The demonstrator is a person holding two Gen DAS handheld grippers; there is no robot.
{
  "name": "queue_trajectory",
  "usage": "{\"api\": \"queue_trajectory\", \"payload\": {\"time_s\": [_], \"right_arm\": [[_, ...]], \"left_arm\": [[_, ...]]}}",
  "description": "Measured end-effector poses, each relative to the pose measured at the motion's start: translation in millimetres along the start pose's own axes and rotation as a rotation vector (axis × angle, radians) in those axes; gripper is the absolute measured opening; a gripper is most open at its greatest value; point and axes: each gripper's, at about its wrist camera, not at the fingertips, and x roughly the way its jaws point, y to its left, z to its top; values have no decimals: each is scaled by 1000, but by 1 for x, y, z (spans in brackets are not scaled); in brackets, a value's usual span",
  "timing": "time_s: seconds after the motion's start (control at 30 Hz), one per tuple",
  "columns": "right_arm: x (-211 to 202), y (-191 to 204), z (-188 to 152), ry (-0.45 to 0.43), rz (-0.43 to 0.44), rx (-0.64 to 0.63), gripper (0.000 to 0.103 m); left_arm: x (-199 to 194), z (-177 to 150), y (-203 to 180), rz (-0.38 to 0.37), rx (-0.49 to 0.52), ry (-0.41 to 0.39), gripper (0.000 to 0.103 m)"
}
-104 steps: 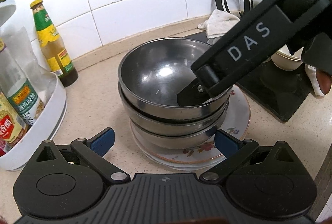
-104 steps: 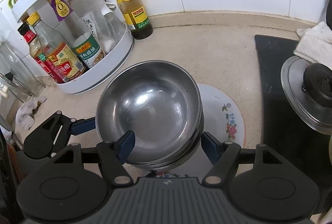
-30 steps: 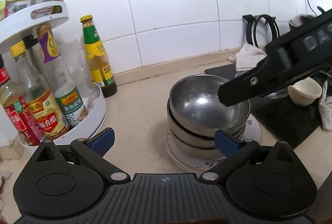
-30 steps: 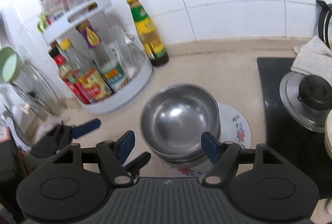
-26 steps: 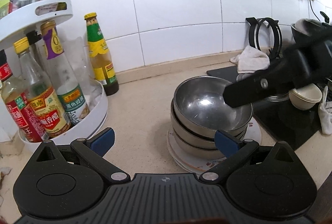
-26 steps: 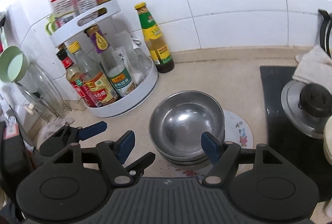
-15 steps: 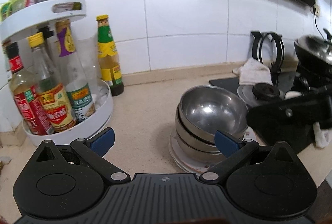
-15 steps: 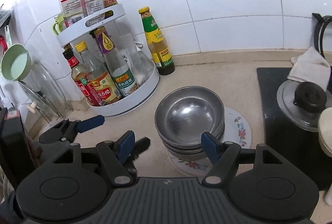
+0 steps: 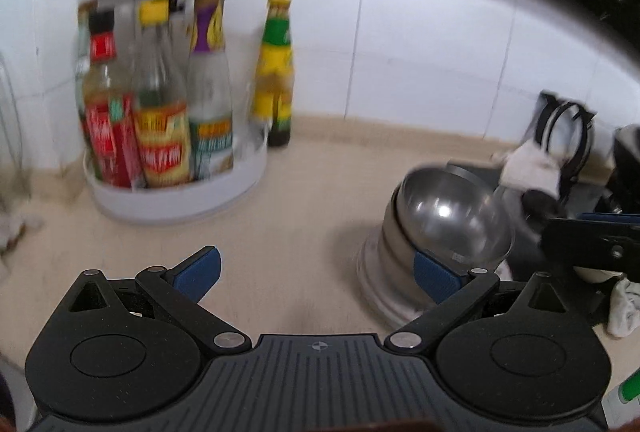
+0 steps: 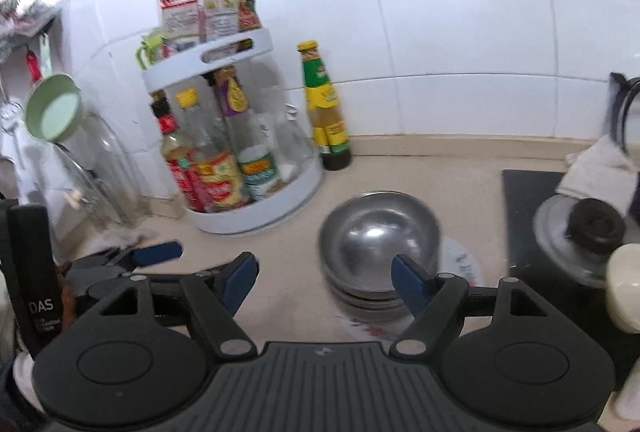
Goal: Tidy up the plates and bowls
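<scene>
We see a beige stone counter [image 10: 400, 167] under white wall tiles. Right of centre, three nested shiny steel bowls [image 10: 380, 236] sit on one white flowered plate [image 10: 460, 264]. Our left gripper [image 9: 316, 264] is spread open and empty; our right gripper [image 10: 324, 276] is opening with nothing between its jaws. At upper left stands a white two-tier bottle rack [image 10: 256, 207].

I see a white-tiled wall [image 10: 460, 31] filling the upper frame, above a beige speckled countertop [image 10: 400, 167] across the middle. A white two-tier condiment rack [image 10: 256, 207] stands left of centre, a green-capped bottle [image 10: 326, 111] just beside it. A black cooktop [image 10: 520, 216] lies at right. Light is bright at upper left.
</scene>
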Motion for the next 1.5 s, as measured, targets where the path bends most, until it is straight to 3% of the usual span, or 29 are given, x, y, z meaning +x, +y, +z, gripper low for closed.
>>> {"api": "queue_trajectory", "payload": {"time_s": [0.13,0.3,0.77,1.5], "right_arm": [[6,-12,-9,35,-77,-10,72],[15,-30,-18,44,-166,9,72],[21,-42,-28,87,-166,15,73],[11,-38,-36,103,-187,-12,74]], "left_arm": [[7,-5,-12,106,-36,30,103],[13,-10,-34,162,-5,70,103],[2,-21,-52,200,9,116,103],[-10,-32,-61,176,11,140,103]]}}
